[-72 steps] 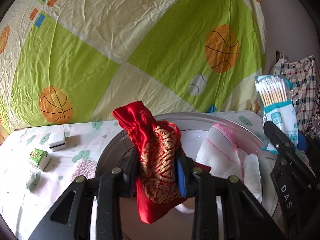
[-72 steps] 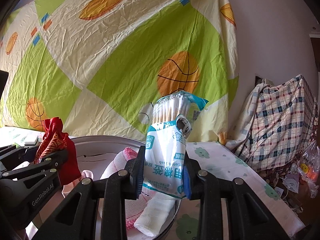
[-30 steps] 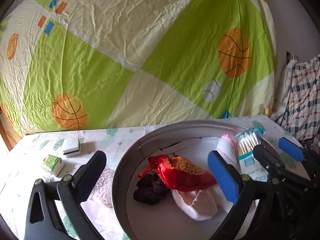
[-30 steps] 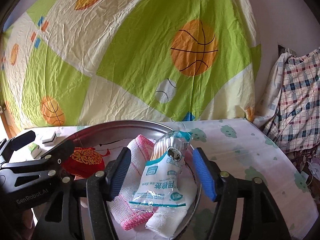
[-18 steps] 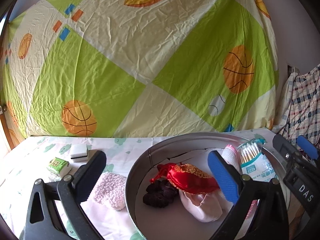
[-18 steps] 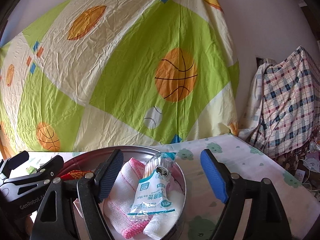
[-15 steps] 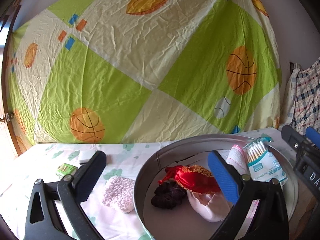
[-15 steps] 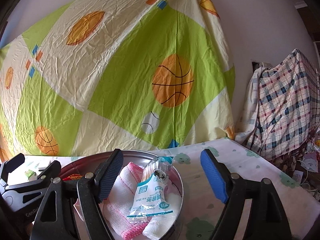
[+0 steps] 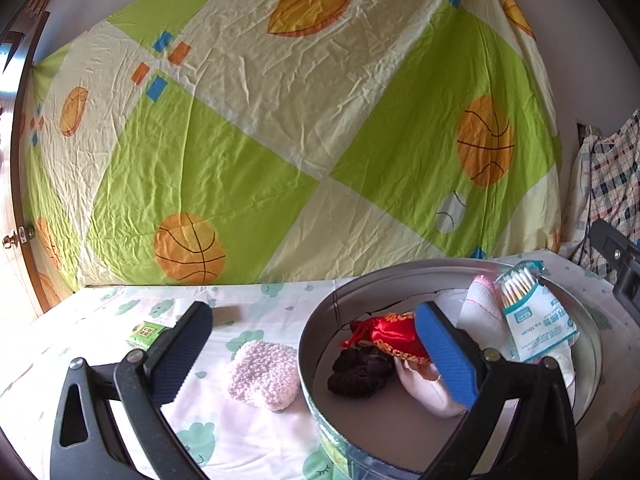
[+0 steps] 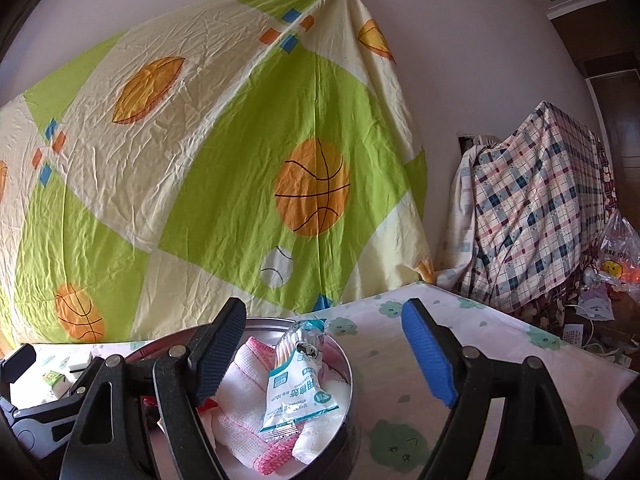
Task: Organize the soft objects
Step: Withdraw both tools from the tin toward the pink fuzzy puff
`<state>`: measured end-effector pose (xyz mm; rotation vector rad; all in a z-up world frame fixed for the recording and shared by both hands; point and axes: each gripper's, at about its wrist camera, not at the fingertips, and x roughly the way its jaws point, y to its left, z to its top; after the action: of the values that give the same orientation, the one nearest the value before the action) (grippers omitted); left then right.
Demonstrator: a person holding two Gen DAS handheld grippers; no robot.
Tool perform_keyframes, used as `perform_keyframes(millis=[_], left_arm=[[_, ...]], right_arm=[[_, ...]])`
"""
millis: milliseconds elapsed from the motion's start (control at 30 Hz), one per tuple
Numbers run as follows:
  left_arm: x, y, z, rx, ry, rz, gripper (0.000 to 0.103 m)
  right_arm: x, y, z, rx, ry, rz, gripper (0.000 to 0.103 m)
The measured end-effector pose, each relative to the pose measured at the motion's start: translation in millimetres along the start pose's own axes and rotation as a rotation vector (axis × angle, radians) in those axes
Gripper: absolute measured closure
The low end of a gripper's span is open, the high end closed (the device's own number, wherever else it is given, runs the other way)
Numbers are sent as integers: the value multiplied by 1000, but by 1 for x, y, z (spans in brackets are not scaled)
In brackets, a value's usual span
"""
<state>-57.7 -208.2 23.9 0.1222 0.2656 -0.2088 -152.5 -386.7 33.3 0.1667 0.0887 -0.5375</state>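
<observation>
Metal is curving round as a shallow round tin [image 9: 591, 350] in the left wrist view, sitting on the cloud-print tablecloth [image 9: 224, 432]. Inside it are lying a shiny red drawstring pouch with gold trim [image 9: 390, 330], a crumpled dark scrunchie [image 9: 358, 372], a soft pale pink sock [image 9: 424, 386], a white gauze cloth with pink edging [image 9: 478, 304] and a clear packet of cotton swabs [image 9: 532, 312] resting on that cloth. A fluffy pink knitted pad [image 9: 262, 374] is lying on the cloth just beside the tin. The left gripper [image 9: 316, 354] is hanging with its fingers spread wide and holding nothing; 2.4 seconds ago it was pinching the pouch, which is now resting in the tin.

In the right wrist view, the same tin [image 10: 347, 364] is showing the gauze cloth [image 10: 244, 392] and the swab packet [image 10: 296, 380] lying on top. The right gripper [image 10: 326, 354] is standing above the tin's edge, its blue-padded fingers having just been opening, nothing between them; earlier it was clamping the packet. A wrinkled green and cream sheet printed with basketballs [image 10: 224, 184] is hanging behind, beside a plaid cloth [image 10: 536, 208].
</observation>
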Motion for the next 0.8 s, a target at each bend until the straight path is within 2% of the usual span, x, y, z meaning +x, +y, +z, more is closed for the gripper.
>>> perform_keyframes(millis=[267,800], left_arm=[[-5,12,-5,-13,26,-11,0],[1,50,-12,-14,79,20,0]], right_arm=[[-23,10,-3,0,-57,-34,21],[-40,50,-15,-2,3,7,21]])
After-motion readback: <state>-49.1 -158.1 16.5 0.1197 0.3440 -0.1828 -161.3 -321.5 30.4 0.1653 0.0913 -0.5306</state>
